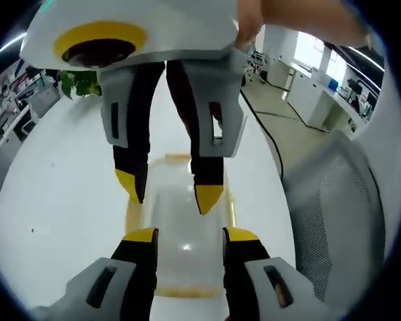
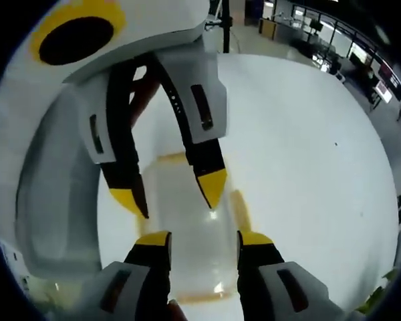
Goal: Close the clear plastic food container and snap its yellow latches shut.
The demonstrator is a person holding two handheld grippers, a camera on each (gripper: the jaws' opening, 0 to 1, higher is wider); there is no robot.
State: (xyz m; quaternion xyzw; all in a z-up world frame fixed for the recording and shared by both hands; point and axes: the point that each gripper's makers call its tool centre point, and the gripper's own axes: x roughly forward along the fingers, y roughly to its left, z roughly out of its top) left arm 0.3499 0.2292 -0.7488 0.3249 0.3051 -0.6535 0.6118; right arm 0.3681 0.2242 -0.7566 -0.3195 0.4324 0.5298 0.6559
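Note:
The clear plastic container (image 1: 182, 231) lies on the white table (image 1: 53, 200), with yellow latches (image 1: 131, 215) along its edges. I cannot tell whether the latches are snapped down. My left gripper (image 1: 190, 235) hovers open over the container's near end. My right gripper (image 1: 168, 190) faces it from the far end, also open, with its yellow fingertips (image 1: 208, 198) pointing down at the lid. In the right gripper view the same container (image 2: 187, 214) sits between my right gripper (image 2: 204, 239) and the opposing left gripper (image 2: 170, 192). Neither gripper holds anything.
A grey mesh chair (image 1: 334, 214) stands close to the table's edge and appears again as the chair (image 2: 47, 200). A green plant (image 1: 80, 81) sits at the far end. A hand (image 1: 254, 23) holds the right gripper. Office desks (image 1: 314, 93) stand beyond.

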